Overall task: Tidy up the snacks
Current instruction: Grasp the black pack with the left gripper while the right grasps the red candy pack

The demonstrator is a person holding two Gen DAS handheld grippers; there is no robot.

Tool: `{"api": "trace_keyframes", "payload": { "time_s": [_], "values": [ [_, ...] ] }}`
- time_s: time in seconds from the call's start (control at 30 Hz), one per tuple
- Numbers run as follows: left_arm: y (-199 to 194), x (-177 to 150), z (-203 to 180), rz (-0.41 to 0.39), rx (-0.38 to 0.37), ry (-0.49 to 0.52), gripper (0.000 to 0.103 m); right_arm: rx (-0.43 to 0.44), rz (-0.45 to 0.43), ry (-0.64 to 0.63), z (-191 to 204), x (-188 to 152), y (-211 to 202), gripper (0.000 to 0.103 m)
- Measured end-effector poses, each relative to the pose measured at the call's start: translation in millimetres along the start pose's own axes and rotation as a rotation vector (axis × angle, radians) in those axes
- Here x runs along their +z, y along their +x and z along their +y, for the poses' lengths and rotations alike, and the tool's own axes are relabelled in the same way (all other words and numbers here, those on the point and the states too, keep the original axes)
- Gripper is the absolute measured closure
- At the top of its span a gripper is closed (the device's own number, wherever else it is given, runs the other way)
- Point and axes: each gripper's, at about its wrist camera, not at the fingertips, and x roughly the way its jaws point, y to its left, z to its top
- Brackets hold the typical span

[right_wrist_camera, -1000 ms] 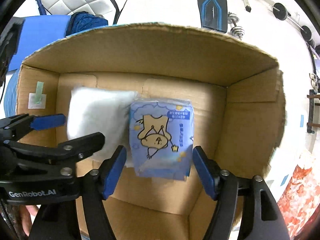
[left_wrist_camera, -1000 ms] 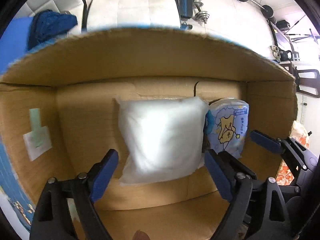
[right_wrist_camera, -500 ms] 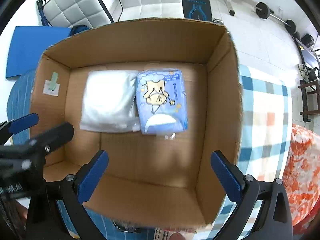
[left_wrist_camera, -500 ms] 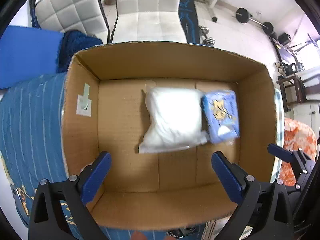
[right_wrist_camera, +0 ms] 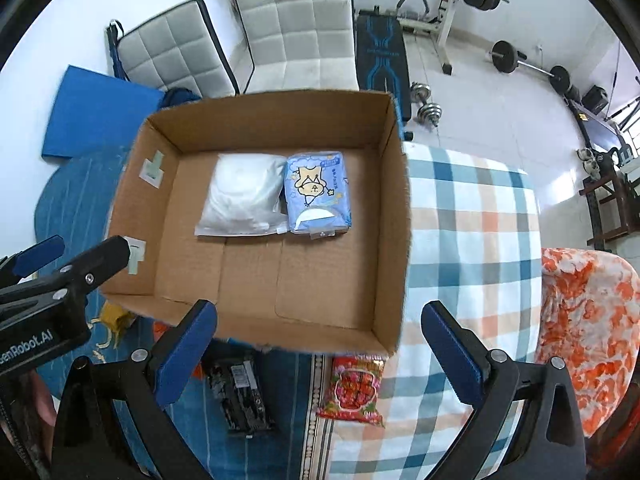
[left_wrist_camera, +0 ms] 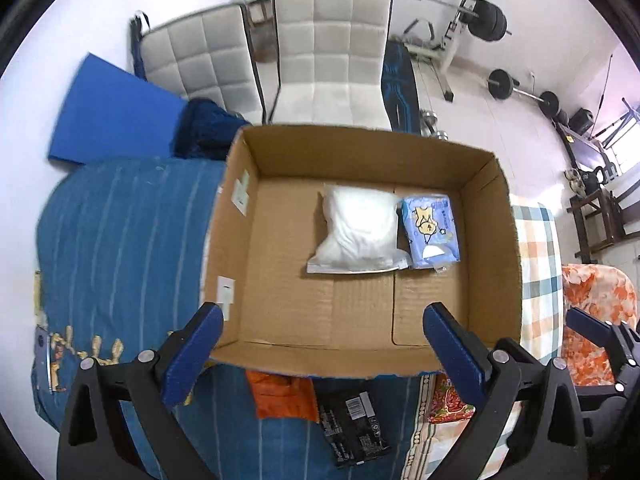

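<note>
An open cardboard box [left_wrist_camera: 492, 240] [right_wrist_camera: 396, 208] stands on a cloth-covered table. On its floor a white pouch [left_wrist_camera: 358, 232] [right_wrist_camera: 244, 196] and a blue cartoon packet [left_wrist_camera: 430, 226] [right_wrist_camera: 318, 196] lie side by side. My left gripper [left_wrist_camera: 324, 344] hangs open above the box's near edge, empty. My right gripper [right_wrist_camera: 320, 340] is open and empty too, just before the box. In front of the box lie an orange snack packet [left_wrist_camera: 282, 396], a black packet [left_wrist_camera: 352, 424] [right_wrist_camera: 240, 392] and a red patterned packet [left_wrist_camera: 450, 398] [right_wrist_camera: 356, 390].
Blue striped cloth [left_wrist_camera: 120, 248] covers the table's left, checked cloth [right_wrist_camera: 472, 240] its right. An orange floral cushion [right_wrist_camera: 588, 320] sits at the right. White chairs [left_wrist_camera: 332, 60], a blue mat [left_wrist_camera: 112, 120] and weights [right_wrist_camera: 520, 60] stand behind the table.
Both grippers have pulled up and back out of the box, leaving the white pouch and the blue packet on its floor. The snacks in front of the box have come into view.
</note>
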Motion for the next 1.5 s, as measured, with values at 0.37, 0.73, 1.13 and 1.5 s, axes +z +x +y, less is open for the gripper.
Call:
{"api": "trace_keyframes", "payload": {
  "time_s": [0.37,0.73,1.13,1.5],
  "values": [
    [-54.5,-20.5,-1.7,-0.106,0.005,0.076,0.001,-0.001,-0.074,0.036,3.8,-30.2,-54.3,0.000],
    [-59.9,-47.8,32.6,-0.071,0.007,0.082,0.000,0.057,0.013,0.114,-10.7,-64.1,-39.8,0.000],
    [81.2,-136.7,53.2,0.351,-0.088,-0.015,0.001,-0.043,0.240,0.207,-59.7,-116.9,86.8,0.000],
    [176.7,-174.0,-7.4,0.587,-0.160,-0.111,0.001,-0.022,0.311,0.306,-71.8,-132.6,163.7,0.013]
  ]
}}
